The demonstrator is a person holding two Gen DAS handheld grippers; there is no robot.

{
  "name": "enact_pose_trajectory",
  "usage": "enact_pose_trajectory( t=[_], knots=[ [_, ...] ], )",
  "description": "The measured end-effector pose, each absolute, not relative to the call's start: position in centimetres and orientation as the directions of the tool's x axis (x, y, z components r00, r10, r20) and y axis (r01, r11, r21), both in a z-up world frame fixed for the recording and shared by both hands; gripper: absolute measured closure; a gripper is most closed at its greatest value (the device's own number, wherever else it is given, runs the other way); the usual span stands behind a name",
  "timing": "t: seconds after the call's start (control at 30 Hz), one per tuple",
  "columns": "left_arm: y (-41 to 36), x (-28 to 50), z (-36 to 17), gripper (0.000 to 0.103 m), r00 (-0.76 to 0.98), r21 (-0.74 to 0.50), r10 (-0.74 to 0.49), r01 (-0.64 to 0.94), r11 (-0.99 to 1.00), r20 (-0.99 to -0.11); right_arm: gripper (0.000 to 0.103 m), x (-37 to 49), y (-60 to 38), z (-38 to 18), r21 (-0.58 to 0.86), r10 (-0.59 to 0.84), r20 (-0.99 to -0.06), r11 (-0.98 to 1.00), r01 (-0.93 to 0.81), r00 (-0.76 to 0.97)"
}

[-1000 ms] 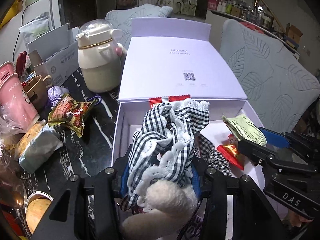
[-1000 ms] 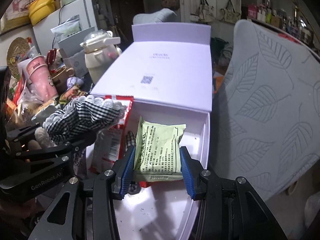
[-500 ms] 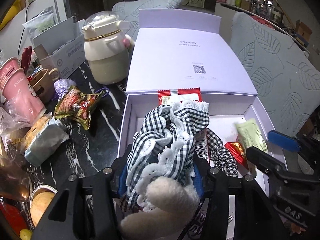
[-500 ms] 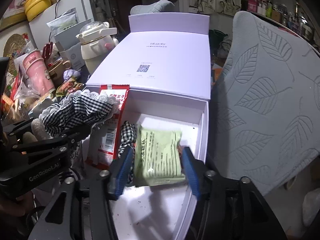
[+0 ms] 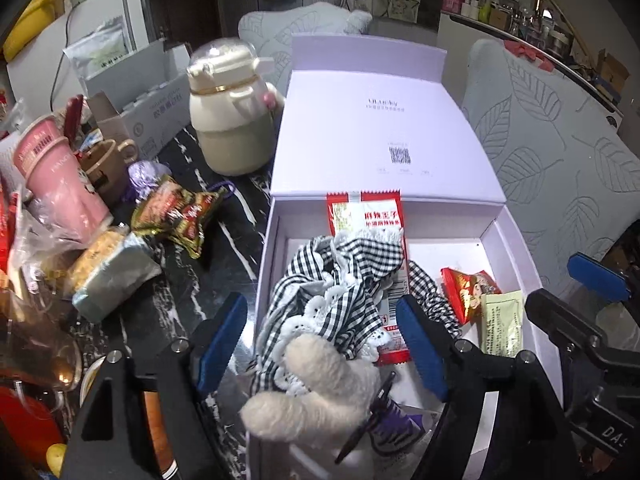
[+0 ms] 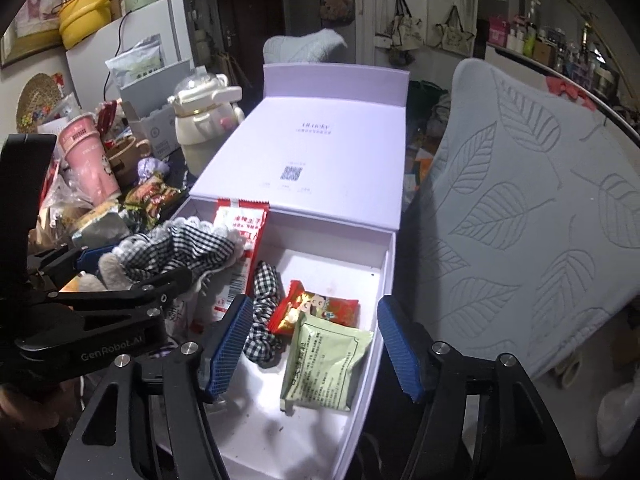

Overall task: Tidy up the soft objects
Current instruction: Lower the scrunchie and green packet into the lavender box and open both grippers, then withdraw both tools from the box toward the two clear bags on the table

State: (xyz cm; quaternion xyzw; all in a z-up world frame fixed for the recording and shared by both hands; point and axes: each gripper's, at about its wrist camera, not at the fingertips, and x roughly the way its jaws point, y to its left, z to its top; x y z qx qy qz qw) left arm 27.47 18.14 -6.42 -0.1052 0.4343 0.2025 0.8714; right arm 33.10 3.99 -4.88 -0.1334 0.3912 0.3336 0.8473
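Observation:
A white open box (image 5: 267, 248) (image 6: 390, 264) lies ahead with its lid folded back. My left gripper (image 5: 320, 340) is open, with a plush toy in a black-and-white checked dress (image 5: 336, 284) (image 6: 176, 246) resting between its spread fingers over the box's near left part. My right gripper (image 6: 314, 342) is open above a pale green packet (image 6: 326, 364) (image 5: 502, 326) that lies on the box floor. A red snack packet (image 6: 316, 310), a checked scrunchie (image 6: 264, 300) and a long red-and-white packet (image 5: 366, 220) also lie in the box.
On the dark marbled table left of the box are a cream kettle-shaped bottle (image 5: 228, 120), a pink cup (image 5: 56, 176), a brown mug (image 5: 106, 164), snack bags (image 5: 176, 212) and a cardboard box (image 5: 132, 92). A leaf-patterned grey cushion (image 6: 540, 208) stands right of the box.
My right gripper opened and let the green packet drop onto the box floor. My left gripper opened around the plush toy. Both drew back slightly.

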Motion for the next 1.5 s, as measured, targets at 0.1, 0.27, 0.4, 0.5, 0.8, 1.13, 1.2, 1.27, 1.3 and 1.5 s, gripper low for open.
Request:
enact_pose_trajectory(
  t=[0.1, 0.27, 0.4, 0.5, 0.8, 1.13, 1.2, 1.27, 1.3, 1.5],
  knots=[
    [17.8, 27.0, -5.2, 0.026, 0.554, -0.005, 0.27, -0.444, 0.896, -0.788, 0.038, 32.6, 3.5, -3.8, 0.029, 0.465, -0.739, 0.746, -0.666, 0.488],
    [16.5, 25.8, -2.5, 0.026, 0.595, -0.001, 0.279, -0.426, 0.905, -0.753, 0.038, 31.4, 2.5, -1.5, 0.022, 0.476, -0.709, 0.753, -0.657, 0.521],
    [15.4, 24.5, -0.1, 0.026, 0.63, 0.0, 0.29, -0.418, 0.908, -0.72, 0.038, 30.1, 1.6, 0.8, 0.009, 0.489, -0.674, 0.755, -0.656, 0.553],
    [14.4, 23.4, 1.9, 0.026, 0.658, 0.015, 0.31, -0.414, 0.91, -0.686, 0.033, 28.8, 0.8, 2.6, -0.005, 0.501, -0.64, 0.755, -0.655, 0.583],
    [11.7, 19.6, 6.1, 0.026, 0.718, 0.03, 0.332, -0.399, 0.917, -0.611, 0.025, 24.8, -2.4, 6.6, -0.026, 0.525, -0.545, 0.768, -0.64, 0.653],
    [8.2, 14.4, 8.7, 0.023, 0.76, 0.071, 0.368, -0.394, 0.916, -0.536, 0.013, 19.7, -5.9, 8.7, -0.033, 0.548, -0.473, 0.772, -0.635, 0.69],
    [7.5, 13.2, 9.0, 0.023, 0.774, 0.07, 0.362, -0.384, 0.921, -0.52, 0.012, 18.6, -6.7, 8.9, -0.029, 0.549, -0.459, 0.777, -0.629, 0.699],
    [6.8, 12.3, 9.2, 0.023, 0.784, 0.066, 0.357, -0.378, 0.923, -0.508, 0.012, 17.6, -7.4, 9.0, -0.024, 0.557, -0.45, 0.774, -0.633, 0.698],
    [6.5, 11.8, 9.3, 0.023, 0.788, 0.065, 0.356, -0.377, 0.924, -0.502, 0.012, 17.1, -7.7, 9.0, -0.023, 0.56, -0.445, 0.773, -0.634, 0.699],
    [4.6, 9.3, 9.3, 0.015, 0.806, 0.061, 0.339, -0.355, 0.933, -0.486, 0.011, 14.6, -9.7, 8.7, -0.012, 0.56, -0.427, 0.782, -0.623, 0.71]
  ],
)
